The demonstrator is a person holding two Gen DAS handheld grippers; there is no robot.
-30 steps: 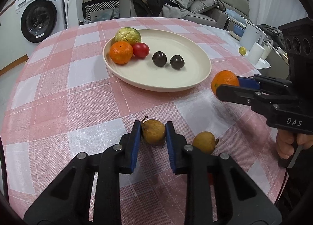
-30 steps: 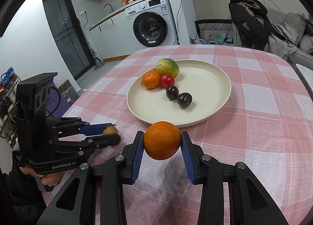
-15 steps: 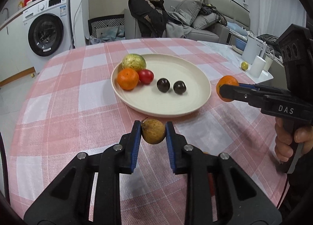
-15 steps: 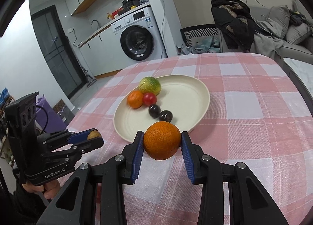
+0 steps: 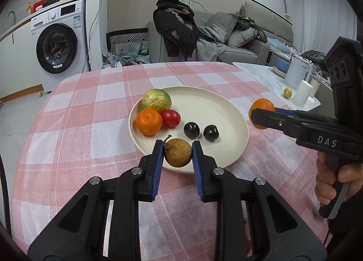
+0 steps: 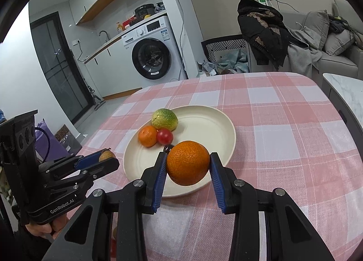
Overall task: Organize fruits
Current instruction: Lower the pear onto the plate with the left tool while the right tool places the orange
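Note:
My left gripper (image 5: 177, 153) is shut on a brown longan (image 5: 178, 152) and holds it in the air above the near rim of a cream plate (image 5: 217, 111). My right gripper (image 6: 187, 163) is shut on an orange (image 6: 187, 162), also raised near the plate's (image 6: 211, 124) near edge. The plate holds a green-yellow fruit (image 5: 156, 100), a small orange (image 5: 149, 122), a red fruit (image 5: 170, 118) and two dark plums (image 5: 191, 130). The right gripper shows in the left wrist view (image 5: 261, 114), the left gripper in the right wrist view (image 6: 106, 158).
The round table has a pink checked cloth (image 5: 90, 124). Behind it stand a washing machine (image 5: 57, 49), a sofa with clothes (image 5: 204, 38) and a side table with white cups (image 5: 301, 93). A bit of red shows low under the right gripper (image 6: 113, 246).
Both grippers have risen from the table with their fruits and now point more level toward the plate. The second longan on the cloth has dropped out of view.

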